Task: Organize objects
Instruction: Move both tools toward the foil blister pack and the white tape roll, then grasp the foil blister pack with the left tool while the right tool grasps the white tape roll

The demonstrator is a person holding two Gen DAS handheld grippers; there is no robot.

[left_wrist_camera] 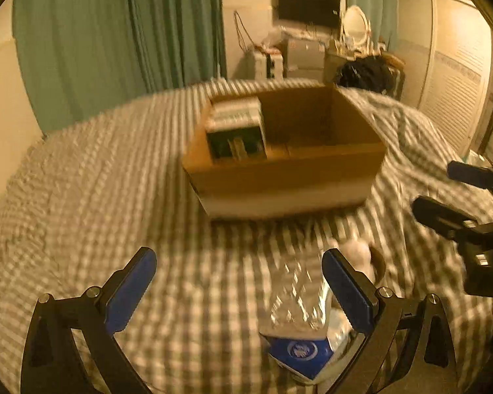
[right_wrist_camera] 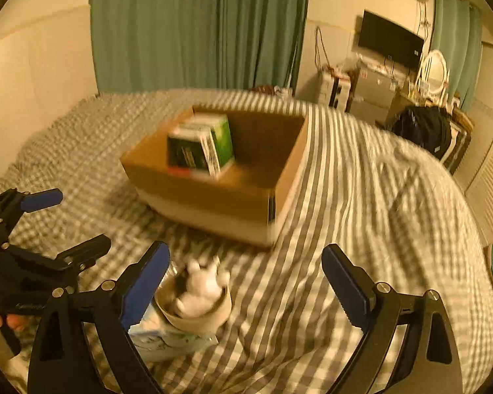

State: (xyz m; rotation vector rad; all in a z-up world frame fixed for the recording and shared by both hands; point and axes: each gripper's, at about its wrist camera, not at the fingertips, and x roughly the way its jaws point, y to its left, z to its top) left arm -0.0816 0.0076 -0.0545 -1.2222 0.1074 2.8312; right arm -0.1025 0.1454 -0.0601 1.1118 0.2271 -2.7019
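While both tongs, left (left_wrist_camera: 238,290) and right (right_wrist_camera: 246,285), hang apart, the bottle (left_wrist_camera: 295,298) at 5 o'clock could roll off the soft bed (left_wrist_camera: 115,197).

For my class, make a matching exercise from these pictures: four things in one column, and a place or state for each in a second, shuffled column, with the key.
Things
1. green box
2. clear bottle
3. cup
4. left gripper

Places or states
A. open, holding nothing
B. lying on the bedspread
C. standing in the cardboard box
D. holds something white

Pairs: 1-C, 2-B, 3-D, 4-A
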